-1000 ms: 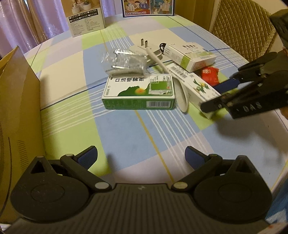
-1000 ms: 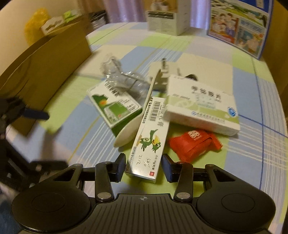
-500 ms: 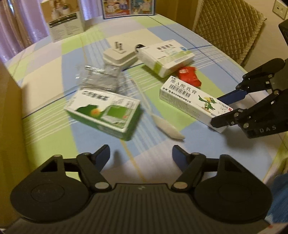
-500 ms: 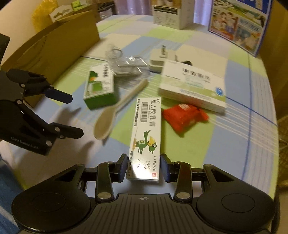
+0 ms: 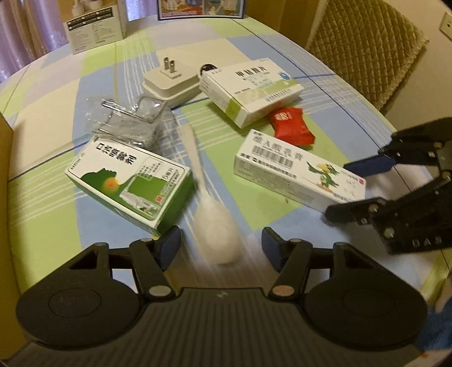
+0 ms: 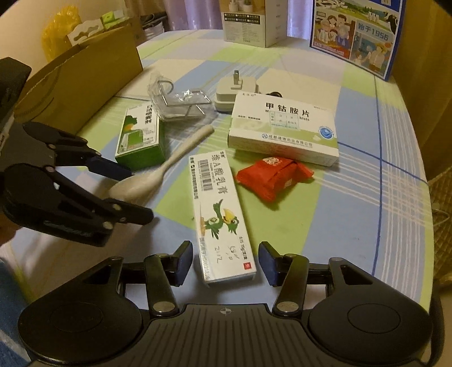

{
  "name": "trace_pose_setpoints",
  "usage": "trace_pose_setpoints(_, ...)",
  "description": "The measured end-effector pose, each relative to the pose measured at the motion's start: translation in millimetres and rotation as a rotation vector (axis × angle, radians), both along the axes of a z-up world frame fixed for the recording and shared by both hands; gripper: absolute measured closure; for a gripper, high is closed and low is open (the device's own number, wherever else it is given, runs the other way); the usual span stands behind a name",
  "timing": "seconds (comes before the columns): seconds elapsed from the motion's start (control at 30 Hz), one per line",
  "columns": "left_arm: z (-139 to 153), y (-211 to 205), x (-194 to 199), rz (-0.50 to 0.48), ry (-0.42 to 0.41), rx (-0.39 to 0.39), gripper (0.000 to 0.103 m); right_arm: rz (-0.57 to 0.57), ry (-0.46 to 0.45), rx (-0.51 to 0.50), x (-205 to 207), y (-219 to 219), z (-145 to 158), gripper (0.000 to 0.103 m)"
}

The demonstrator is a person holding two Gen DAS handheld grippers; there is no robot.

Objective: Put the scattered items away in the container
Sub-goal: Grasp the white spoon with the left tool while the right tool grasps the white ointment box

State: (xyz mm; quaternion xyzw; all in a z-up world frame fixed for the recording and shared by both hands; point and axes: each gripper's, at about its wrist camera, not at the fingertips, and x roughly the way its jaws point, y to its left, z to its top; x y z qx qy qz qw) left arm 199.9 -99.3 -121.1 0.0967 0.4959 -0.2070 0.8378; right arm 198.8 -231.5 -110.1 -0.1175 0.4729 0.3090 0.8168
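The left gripper (image 5: 220, 242) was closing its jaws around the pale spoon (image 5: 216, 240) on the desk (image 5: 333, 84), pads not yet touching. The right gripper (image 6: 226, 259), jaws opening, straddled the parrot-printed box (image 6: 220, 214) untouched. Next, I judged, came pinching and carrying to the cardboard box (image 6: 82, 82).

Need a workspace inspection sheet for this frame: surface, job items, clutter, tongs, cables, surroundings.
Surface: checked tablecloth, round table.
Job's things: spoon, green box, bird box, white tablet box, red packet, plug adapter, clear plastic pack; cardboard container at the table's edge.
Clutter: two printed boxes at the far edge.
Tongs: left tongs closing, astride the spoon bowl; right tongs opening, astride the bird box end.
Cables: nothing seen.
Surroundings: quilted chair, curtains.
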Motion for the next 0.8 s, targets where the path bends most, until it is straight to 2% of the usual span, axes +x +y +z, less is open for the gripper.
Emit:
trace_pose_setpoints(0.13, 1, -1, 4, 0.023, -0.022, 0.024, 0.066, -0.001, 0.000, 0.009, 2, 3, 0, 0.053)
trace_pose_setpoints(0.17, 1, -1, 4, 0.025, -0.021, 0.023, 0.068, -0.003, 0.001, 0.012, 3, 3, 0, 0.053)
trace_pose_setpoints(0.23, 2, 1, 4, 0.025, -0.024, 0.028, 0.079, -0.007, 0.003, 0.015, 4, 3, -1, 0.053)
trace_pose_setpoints(0.57, 6, 13, -17, -0.082, 0.017, 0.044, 0.080, 0.005, 0.009, 0.017, 6, 7, 0, 0.053)
trace_pose_setpoints(0.8, 8, 23, -18, -0.040, 0.057, -0.015, 0.074, 0.012, 0.012, 0.008, 6, 13, -1, 0.053)
